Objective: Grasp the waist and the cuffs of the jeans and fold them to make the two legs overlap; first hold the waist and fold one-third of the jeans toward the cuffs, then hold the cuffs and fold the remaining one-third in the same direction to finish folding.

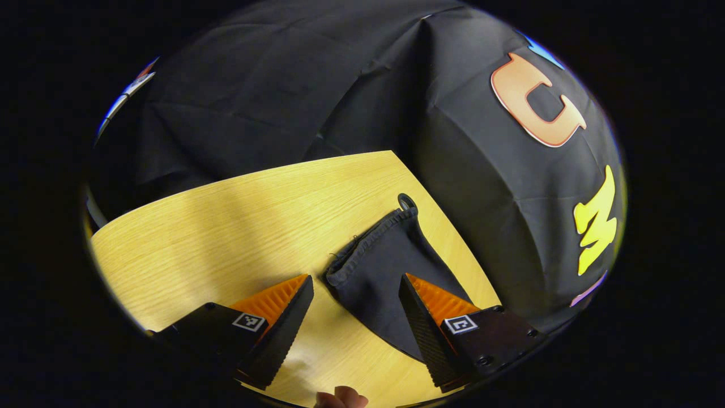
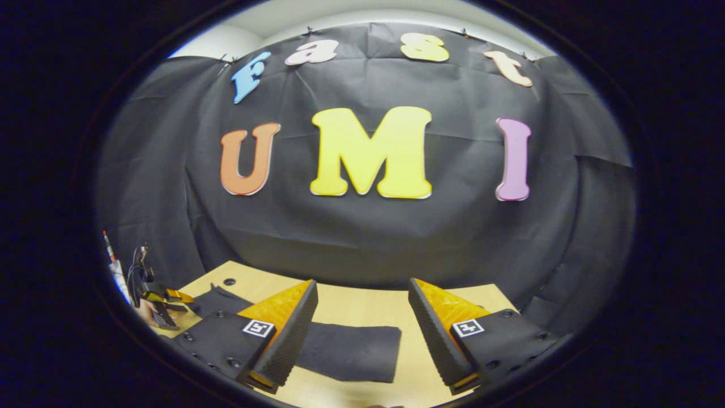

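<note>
Left tool (image 1: 355, 294) agape above jeans (image 1: 385, 272) | right tool (image 2: 362, 317) agape, unobstructed | table (image 1: 226, 238) beneath

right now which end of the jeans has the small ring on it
The jeans end in the left gripper view: a dark ring sits at its far corner. The end in the right gripper view looks plain.

1. Left gripper (image 1: 355, 297) held above wooden table (image 1: 226, 238), jaws spread wide, nothing between them.
2. Dark jeans (image 1: 385, 266) lying flat on table, hemmed end between fingertips.
3. Fingertip of a hand (image 1: 341, 398) at bottom edge.
</note>
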Tool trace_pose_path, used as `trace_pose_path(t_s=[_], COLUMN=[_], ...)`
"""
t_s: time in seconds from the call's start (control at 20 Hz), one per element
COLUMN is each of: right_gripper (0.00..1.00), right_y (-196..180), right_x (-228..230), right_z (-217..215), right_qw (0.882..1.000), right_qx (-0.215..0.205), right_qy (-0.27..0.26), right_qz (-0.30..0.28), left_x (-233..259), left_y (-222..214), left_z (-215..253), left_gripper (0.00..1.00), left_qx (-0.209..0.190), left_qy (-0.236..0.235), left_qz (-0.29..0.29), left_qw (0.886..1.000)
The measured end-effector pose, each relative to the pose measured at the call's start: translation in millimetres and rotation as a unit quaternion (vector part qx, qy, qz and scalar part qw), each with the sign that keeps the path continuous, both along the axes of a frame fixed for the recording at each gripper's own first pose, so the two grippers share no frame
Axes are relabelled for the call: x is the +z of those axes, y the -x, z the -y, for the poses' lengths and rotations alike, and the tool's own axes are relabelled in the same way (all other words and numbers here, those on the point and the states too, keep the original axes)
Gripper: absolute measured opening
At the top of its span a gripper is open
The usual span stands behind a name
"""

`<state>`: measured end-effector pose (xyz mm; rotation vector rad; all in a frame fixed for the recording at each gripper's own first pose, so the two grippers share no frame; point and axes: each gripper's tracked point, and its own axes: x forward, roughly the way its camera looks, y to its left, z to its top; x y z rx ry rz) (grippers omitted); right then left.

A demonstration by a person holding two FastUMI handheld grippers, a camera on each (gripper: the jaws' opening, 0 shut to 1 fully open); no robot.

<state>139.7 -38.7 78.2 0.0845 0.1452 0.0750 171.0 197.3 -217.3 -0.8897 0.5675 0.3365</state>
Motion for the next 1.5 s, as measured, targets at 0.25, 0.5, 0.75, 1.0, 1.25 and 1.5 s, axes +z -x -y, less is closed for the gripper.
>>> trace_pose_path(t_s=[0.25, 0.5, 0.75, 1.0, 1.25, 1.5], right_gripper=[0.97, 0.97, 0.97, 0.98, 0.98, 0.98], right_y=[6.6, 5.5, 8.2, 11.0, 16.9, 18.9], right_x=[4.3, 0.4, 2.1, 10.1, 22.0, 23.1], right_z=[32.6, 56.5, 76.5, 91.8, 100.2, 102.6], right_qw=[0.999, 0.997, 0.996, 0.994, 0.994, 0.993], right_qx=[-0.035, -0.059, -0.072, -0.085, -0.089, -0.091], right_qy=[-0.012, -0.040, -0.053, -0.071, -0.069, -0.077], right_qz=[-0.004, -0.018, -0.021, -0.019, -0.008, -0.010], left_x=[-5.7, -13.5, -12.7, -12.8, 10.2, 62.7], left_y=[-22.5, -30.3, -36.2, -38.8, -48.7, -51.3], left_z=[-4.6, -9.9, -0.1, -1.7, 5.7, 16.5], left_gripper=[0.96, 0.84, 0.49, 0.17, 0.10, 0.09], left_qx=[-0.020, -0.023, -0.031, -0.012, -0.005, -0.027], left_qy=[-0.046, -0.075, -0.014, 0.030, 0.032, 0.015], left_qz=[-0.013, -0.043, -0.039, -0.038, -0.010, 0.034], left_qw=[0.999, 0.996, 0.999, 0.999, 0.999, 0.999])
